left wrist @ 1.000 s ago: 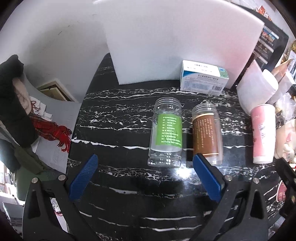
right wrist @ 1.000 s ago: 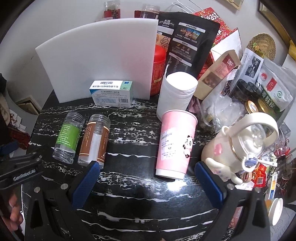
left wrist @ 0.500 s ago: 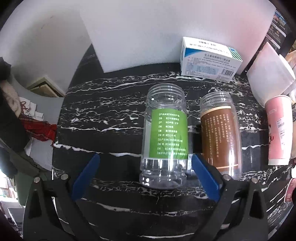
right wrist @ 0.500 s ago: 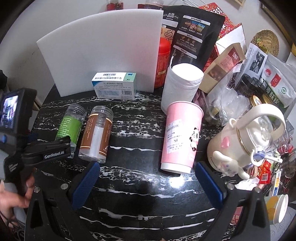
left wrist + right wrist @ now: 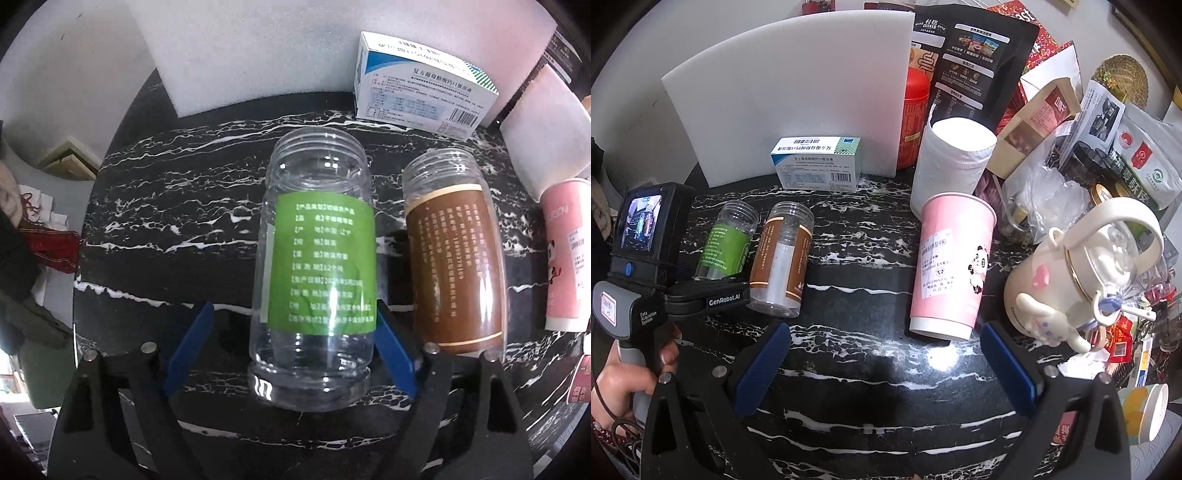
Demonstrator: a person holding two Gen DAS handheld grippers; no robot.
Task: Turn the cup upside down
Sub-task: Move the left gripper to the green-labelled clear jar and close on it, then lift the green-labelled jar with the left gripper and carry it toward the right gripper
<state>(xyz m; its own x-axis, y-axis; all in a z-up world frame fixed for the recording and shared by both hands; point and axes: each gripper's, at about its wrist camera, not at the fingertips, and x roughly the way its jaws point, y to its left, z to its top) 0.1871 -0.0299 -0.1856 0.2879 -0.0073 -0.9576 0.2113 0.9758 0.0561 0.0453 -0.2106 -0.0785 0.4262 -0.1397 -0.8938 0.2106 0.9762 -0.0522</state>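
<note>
A clear jar with a green label [image 5: 317, 269] stands upright and open-mouthed on the black marble table [image 5: 177, 206]. My left gripper [image 5: 291, 332] is open with its blue fingers on either side of the jar's lower part; the right finger looks close to the jar, the left one stands apart. The jar also shows in the right wrist view [image 5: 726, 242] with the left gripper [image 5: 701, 291] at its base. My right gripper [image 5: 886, 363] is open and empty, just in front of the pink paper cup [image 5: 951, 264].
A brown-label jar [image 5: 454, 258] stands close to the right of the green one. A white medicine box [image 5: 421, 99] and a white foam board [image 5: 790, 92] are behind. A white roll [image 5: 951, 166], a cream kettle [image 5: 1078, 273] and packets crowd the right side.
My left gripper has moved forward to the green-label jar and its fingers have narrowed around it. My right gripper has come slightly nearer the pink cup.
</note>
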